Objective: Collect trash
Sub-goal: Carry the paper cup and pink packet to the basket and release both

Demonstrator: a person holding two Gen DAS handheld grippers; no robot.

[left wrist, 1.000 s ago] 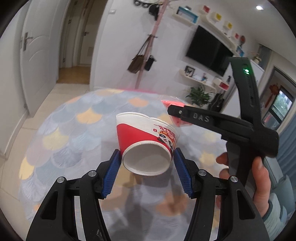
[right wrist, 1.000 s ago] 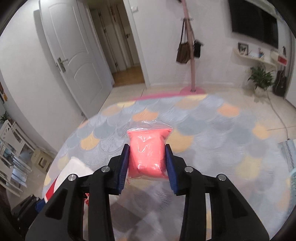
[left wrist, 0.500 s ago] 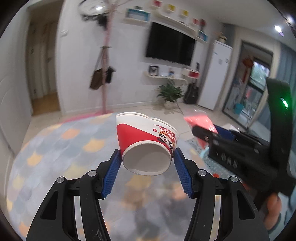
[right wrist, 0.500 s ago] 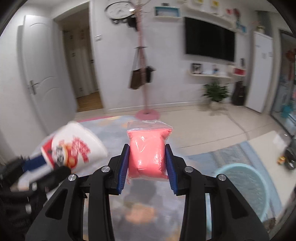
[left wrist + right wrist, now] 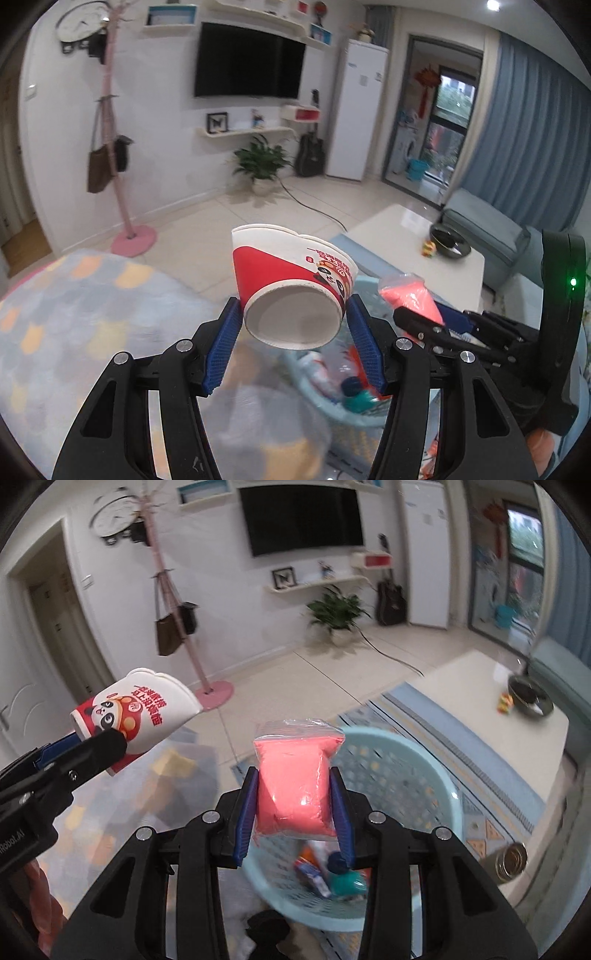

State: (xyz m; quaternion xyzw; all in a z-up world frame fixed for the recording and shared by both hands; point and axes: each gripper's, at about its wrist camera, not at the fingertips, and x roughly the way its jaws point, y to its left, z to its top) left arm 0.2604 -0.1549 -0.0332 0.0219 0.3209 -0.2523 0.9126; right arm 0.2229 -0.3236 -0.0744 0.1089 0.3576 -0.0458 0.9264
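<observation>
Two items are in hand: left gripper (image 5: 291, 332) clamps a paper cup (image 5: 295, 284), right gripper (image 5: 293, 808) a pink packet (image 5: 293, 782) above the basket (image 5: 417, 775), which already holds some trash; both await dropping.

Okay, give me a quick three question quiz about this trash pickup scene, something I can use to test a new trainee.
1. True or false: the left gripper holds a paper cup.
2. What does the right gripper hold? A) a blue bottle B) a pink bag C) nothing
3. Fill in: below the pink bag sits a light blue ____ with some items already in it.

Key: 1 true; 2 B; 3 basket.
</observation>
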